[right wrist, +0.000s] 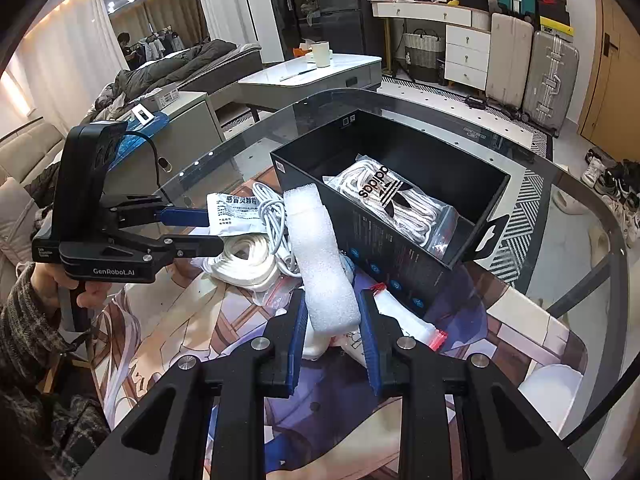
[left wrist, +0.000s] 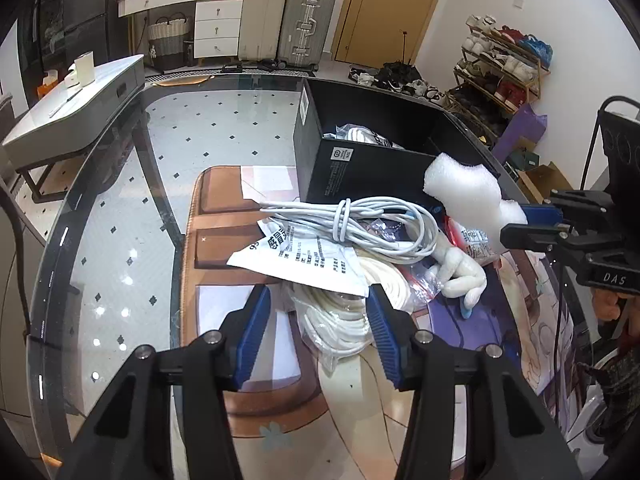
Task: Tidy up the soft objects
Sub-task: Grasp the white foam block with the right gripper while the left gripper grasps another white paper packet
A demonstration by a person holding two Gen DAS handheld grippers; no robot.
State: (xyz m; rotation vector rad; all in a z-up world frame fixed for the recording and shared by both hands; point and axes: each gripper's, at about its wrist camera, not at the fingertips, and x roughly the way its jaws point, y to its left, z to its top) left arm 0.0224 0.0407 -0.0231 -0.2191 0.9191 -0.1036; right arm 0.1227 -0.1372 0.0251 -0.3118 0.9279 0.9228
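A glass counter (left wrist: 120,200) carried a black box (right wrist: 400,240) at its far side, bagged laces (right wrist: 394,196) inside. Near it lay a cable (left wrist: 360,224) and rope (left wrist: 340,320). The right gripper (right wrist: 334,320) clamped a foam strip (right wrist: 320,248); the left gripper (left wrist: 318,324) hung wide over the rope.

Black hand-held gripper (right wrist: 332,312) (blue pads (right wrist: 299,332)).
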